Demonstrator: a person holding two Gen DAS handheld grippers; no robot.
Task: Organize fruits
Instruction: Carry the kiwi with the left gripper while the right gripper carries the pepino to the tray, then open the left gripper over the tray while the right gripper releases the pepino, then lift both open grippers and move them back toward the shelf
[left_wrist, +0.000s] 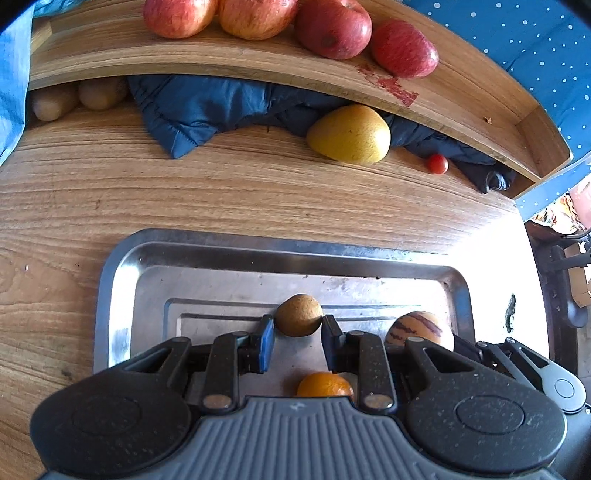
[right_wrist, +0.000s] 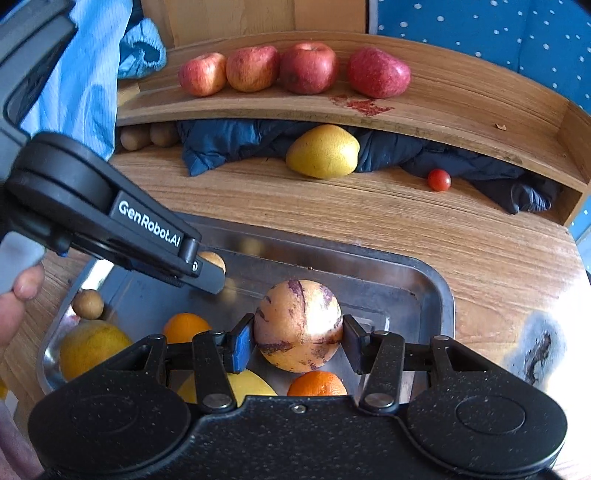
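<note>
The right gripper (right_wrist: 298, 341) grasps a round, pale yellow fruit with purple streaks (right_wrist: 298, 325), jaws pressed against both its sides, above the steel tray (right_wrist: 424, 280). The left gripper (left_wrist: 297, 332) has its jaws closed on a small brown fruit (left_wrist: 298, 314), apparently in contact on both sides, though the view is steep. Oranges (right_wrist: 317, 384) and larger yellow fruits (right_wrist: 90, 347) lie in the tray. Beyond the tray's far rim, bare wooden surface (right_wrist: 332, 214) extends to a shelf (right_wrist: 461, 110) carrying four red apples (right_wrist: 308, 68). The left gripper's arm reads "GenRobot.AI" (right_wrist: 149, 225).
</note>
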